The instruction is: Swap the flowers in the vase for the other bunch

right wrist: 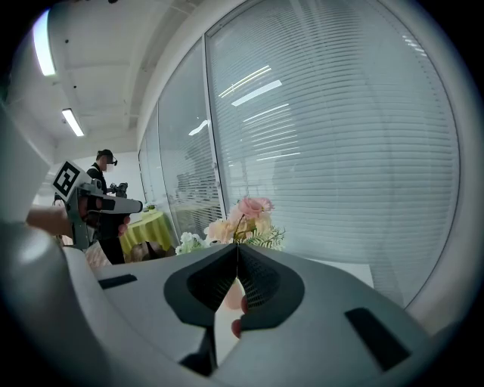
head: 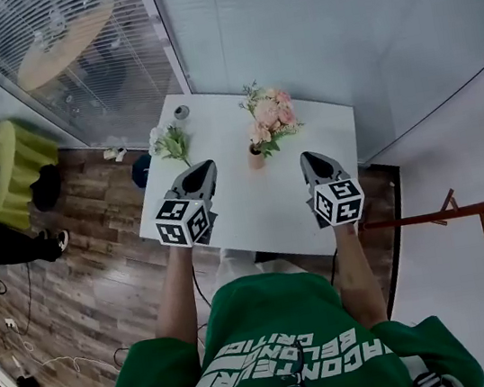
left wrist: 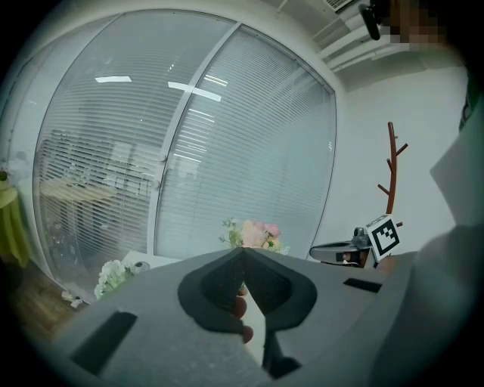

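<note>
A small pinkish vase [head: 256, 157] stands near the middle of the white table [head: 254, 213] and holds a bunch of pink flowers [head: 270, 118]. The same pink flowers [left wrist: 253, 234] [right wrist: 243, 219] show just past both sets of jaws. A bunch of white flowers [head: 169, 141] with green leaves lies flat at the table's left edge; the white flowers [left wrist: 110, 277] appear low left in the left gripper view. My left gripper [head: 203, 169] hovers near the table's front left, shut and empty. My right gripper [head: 310, 160] hovers right of the vase, shut and empty.
A small grey round object [head: 181, 112] sits at the table's back left corner. Glass walls with blinds [head: 287, 17] rise behind the table. A wooden coat stand [head: 463, 209] reaches in from the right. A yellow-green seat [head: 11, 170] and a person [right wrist: 106, 198] are to the left.
</note>
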